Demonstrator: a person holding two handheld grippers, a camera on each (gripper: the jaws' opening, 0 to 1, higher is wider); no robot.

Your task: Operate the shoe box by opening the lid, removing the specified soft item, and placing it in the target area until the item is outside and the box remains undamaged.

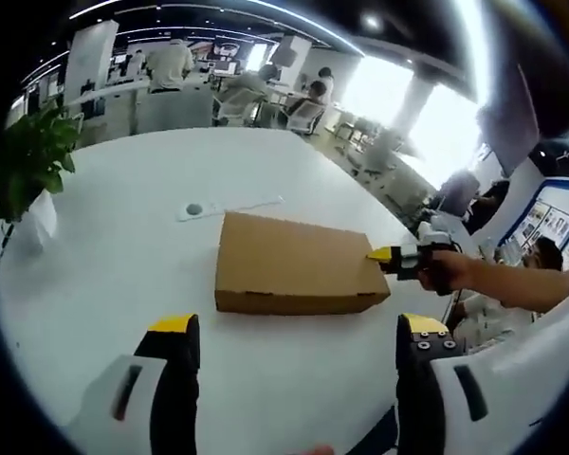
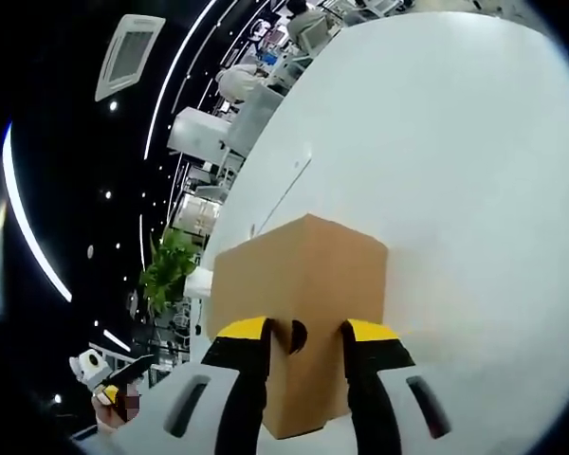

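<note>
While our left gripper point(image 1: 299, 332) hovers short of the shoe box point(image 1: 299, 267), jaws spread and empty, our right gripper point(image 2: 303, 334) sits at the box's end, its tips on either side of a round finger hole (whether they grip the cardboard, we cannot tell). Box: closed, flat on the white table point(image 1: 152, 237). Beyond: potted plant point(image 1: 28, 171). Step, by our judgement: lid opening. Next: lift gently, without creasing.

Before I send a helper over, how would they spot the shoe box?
On the big white table, look near its middle for the closed brown cardboard shoe box. It is the one flat tan thing there, unlike the leafy potted plant at the edge.
</note>
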